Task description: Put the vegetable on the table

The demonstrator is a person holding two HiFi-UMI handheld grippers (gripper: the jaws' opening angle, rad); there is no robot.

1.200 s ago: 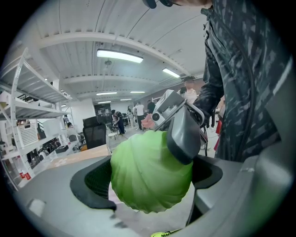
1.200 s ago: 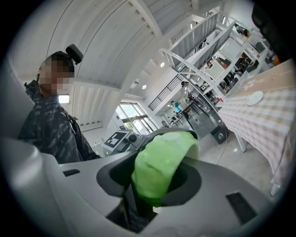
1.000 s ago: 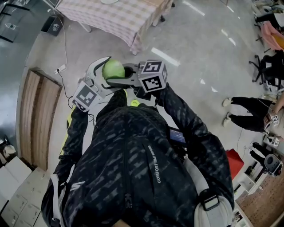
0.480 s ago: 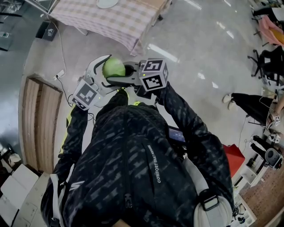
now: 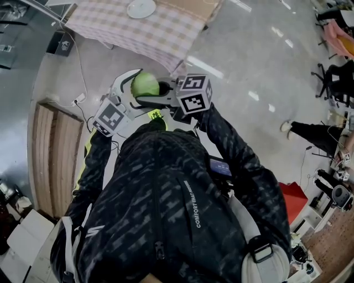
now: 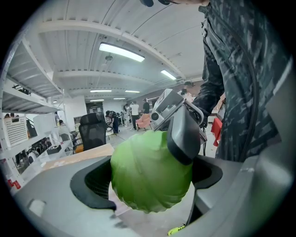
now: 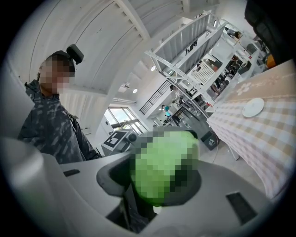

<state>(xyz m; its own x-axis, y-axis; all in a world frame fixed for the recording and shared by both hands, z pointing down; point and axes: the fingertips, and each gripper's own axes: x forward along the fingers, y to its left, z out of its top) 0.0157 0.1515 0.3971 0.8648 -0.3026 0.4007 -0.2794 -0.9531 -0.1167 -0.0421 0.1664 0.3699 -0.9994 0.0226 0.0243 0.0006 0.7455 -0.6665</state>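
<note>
Green cabbage (image 5: 145, 84) hangs near checked table (image 5: 166, 33) bearing white plate (image 5: 141, 8).

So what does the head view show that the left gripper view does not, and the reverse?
Only the head view shows the checked tablecloth and the white plate on it. Only the left gripper view shows the ceiling lights and a black office chair. Both show the green cabbage, gripped by the left gripper and the right gripper together.
</note>
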